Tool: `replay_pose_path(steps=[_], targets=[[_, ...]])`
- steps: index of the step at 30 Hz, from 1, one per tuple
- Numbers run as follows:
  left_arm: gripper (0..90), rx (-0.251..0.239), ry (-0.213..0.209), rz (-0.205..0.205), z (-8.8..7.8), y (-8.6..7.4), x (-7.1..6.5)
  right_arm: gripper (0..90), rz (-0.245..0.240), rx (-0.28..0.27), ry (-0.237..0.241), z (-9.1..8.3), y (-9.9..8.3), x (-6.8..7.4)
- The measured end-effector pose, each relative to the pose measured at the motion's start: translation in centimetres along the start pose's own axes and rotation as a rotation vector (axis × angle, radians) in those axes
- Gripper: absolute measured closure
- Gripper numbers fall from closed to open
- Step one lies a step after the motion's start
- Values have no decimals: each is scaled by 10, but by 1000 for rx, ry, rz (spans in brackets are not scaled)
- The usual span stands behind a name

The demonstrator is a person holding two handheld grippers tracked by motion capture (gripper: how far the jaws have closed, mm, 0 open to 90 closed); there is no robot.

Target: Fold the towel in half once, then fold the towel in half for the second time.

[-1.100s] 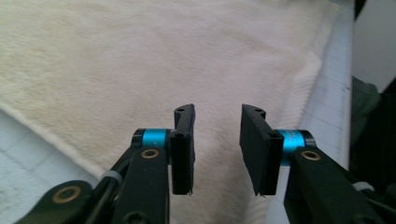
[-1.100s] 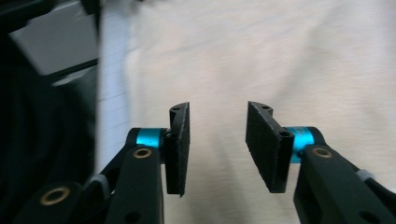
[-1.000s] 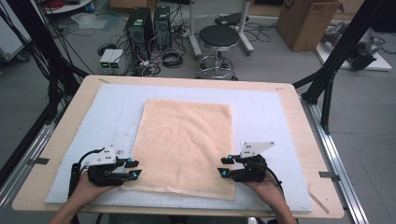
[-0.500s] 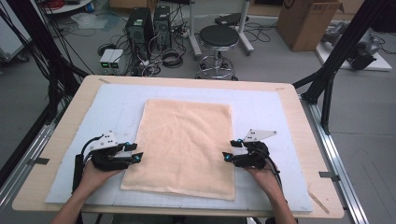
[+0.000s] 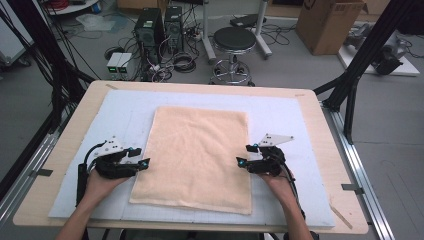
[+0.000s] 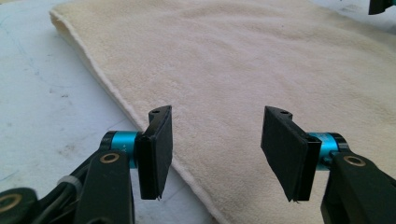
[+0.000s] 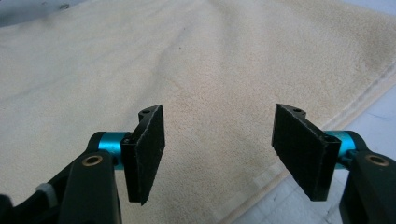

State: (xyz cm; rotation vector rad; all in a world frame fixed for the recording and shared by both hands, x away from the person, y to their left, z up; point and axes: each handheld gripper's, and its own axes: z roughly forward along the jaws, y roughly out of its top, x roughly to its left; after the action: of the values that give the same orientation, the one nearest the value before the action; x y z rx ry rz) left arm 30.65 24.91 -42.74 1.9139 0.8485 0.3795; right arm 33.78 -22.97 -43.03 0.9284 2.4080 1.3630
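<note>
Towel as landmark: lies flat, centred on pale mat covering wooden table. Beyond far edge of towel, off table: stool, computer boxes, cable tangle, cardboard box. Nothing on towel, nothing blocking your reach. Your left gripper at towel's left edge, near its near corner; jaws wide, just been opening, towel hem below the gap, not pinched. Your right gripper at towel's right edge; jaws wide, just been opening, nothing gripped, cloth lying beneath.

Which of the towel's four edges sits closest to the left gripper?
The towel's long left edge. The left gripper hovers open right at it, while the opposite long edge lies by the right gripper.
</note>
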Motion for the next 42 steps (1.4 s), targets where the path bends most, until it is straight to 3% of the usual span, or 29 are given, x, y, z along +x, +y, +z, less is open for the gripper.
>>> replay_pose_path(steps=[5,11,21,26,30,33,36,42], targets=[[432,7,12,13,1,0,-2,332,-34,-1,-3,1,1,5],[426,20,13,25,0,-2,-3,313,-6,0,18,2,-1,8],[422,20,12,25,1,-3,-4,296,-27,36,5,6,-3,9],[421,15,11,24,1,-3,-4,295,-27,21,5,4,-2,10],[462,11,-24,2,1,-2,-2,295,-37,7,-2,3,-1,9],[467,37,-27,16,3,5,-1,296,-32,1,2,2,3,5],[461,3,-30,2,6,18,3,296,-40,-28,-7,-3,10,1],[438,-20,-13,-16,17,43,19,293,-39,-31,-41,-2,30,-18]])
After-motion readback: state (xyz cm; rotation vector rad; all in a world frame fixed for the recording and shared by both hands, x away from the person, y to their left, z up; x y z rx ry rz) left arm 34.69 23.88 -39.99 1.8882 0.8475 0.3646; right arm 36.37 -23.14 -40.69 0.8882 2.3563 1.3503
